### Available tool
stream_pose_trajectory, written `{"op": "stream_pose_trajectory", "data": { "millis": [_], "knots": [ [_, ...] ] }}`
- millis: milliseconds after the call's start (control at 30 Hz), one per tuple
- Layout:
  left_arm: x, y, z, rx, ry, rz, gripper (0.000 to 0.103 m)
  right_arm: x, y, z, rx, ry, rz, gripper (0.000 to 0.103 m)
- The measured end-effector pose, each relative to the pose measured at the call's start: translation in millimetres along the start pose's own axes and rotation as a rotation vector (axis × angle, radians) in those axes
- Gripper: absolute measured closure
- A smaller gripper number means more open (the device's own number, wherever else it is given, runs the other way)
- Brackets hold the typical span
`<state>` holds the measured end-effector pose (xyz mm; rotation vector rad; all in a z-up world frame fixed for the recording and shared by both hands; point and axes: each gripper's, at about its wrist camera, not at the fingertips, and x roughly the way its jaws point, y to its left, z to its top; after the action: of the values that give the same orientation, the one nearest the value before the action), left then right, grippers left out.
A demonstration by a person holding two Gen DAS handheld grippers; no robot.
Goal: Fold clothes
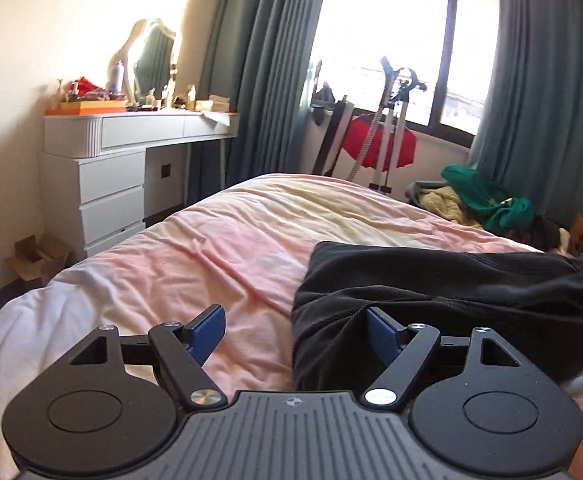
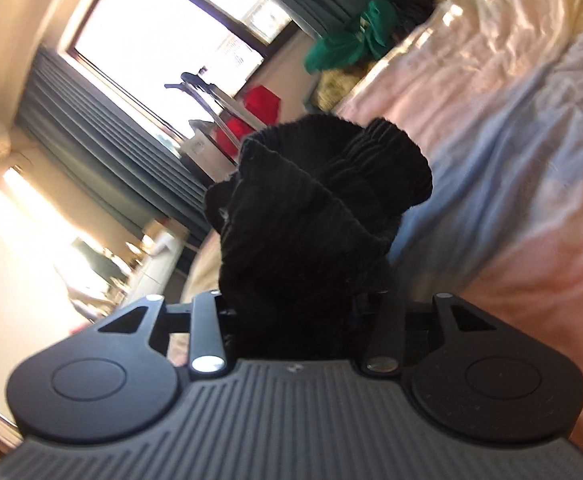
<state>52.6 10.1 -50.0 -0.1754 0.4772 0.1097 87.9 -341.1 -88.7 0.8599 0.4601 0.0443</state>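
My right gripper (image 2: 291,308) pinches the black clothes (image 2: 315,200), lifted off the pink bed (image 2: 511,200); my left gripper (image 1: 295,332) is wide apart at the cloth's edge; next I think it must squeeze that edge.

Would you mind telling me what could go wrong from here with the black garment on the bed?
1. The right gripper clamps a thick bunched wad of the black ribbed garment, so a fold made from that hold may come out lumpy or uneven.
2. The left gripper is open with the garment's edge between its fingers; closing there might also catch the pink bedsheet beneath.
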Motion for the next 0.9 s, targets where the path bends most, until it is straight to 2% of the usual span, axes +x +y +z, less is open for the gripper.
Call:
{"op": "stream_pose_trajectory", "data": {
  "millis": [67,133,233,300,333,433,500,633,733,833,900],
  "knots": [
    [2,8,3,-0.032,0.02,0.002,0.023,3,-5,-4,-0.017,0.074,-0.065,0.053],
    [3,8,0,-0.032,0.038,-0.008,0.023,7,-16,-6,-0.019,0.117,-0.088,0.05],
    [-2,2,-2,0.022,0.019,0.012,0.023,9,-26,-7,0.015,0.161,-0.094,0.032],
    [-5,-1,-2,0.054,0.015,0.021,0.023,10,-31,-8,0.05,0.183,-0.089,0.03],
    [-6,-1,-3,0.064,0.019,0.023,0.023,11,-33,-8,0.068,0.194,-0.086,0.023],
    [-7,5,-1,0.044,0.041,0.007,0.022,12,-40,-8,0.122,0.227,-0.077,0.021],
    [-7,9,1,0.013,0.058,-0.01,0.022,18,-47,-10,0.152,0.253,-0.067,0.015],
    [-7,10,4,0.005,0.071,-0.031,0.023,32,-46,-13,0.072,0.254,-0.05,0.015],
    [-8,12,12,0.004,0.106,-0.078,0.026,42,-41,-13,0.057,0.279,-0.018,0.012],
    [-11,18,29,-0.013,0.179,-0.205,0.024,42,-33,-11,0.06,0.289,0.05,0.011],
    [-11,26,38,-0.04,0.17,-0.269,0.014,36,-30,-10,0.085,0.267,0.097,0.011]
  ]
}}
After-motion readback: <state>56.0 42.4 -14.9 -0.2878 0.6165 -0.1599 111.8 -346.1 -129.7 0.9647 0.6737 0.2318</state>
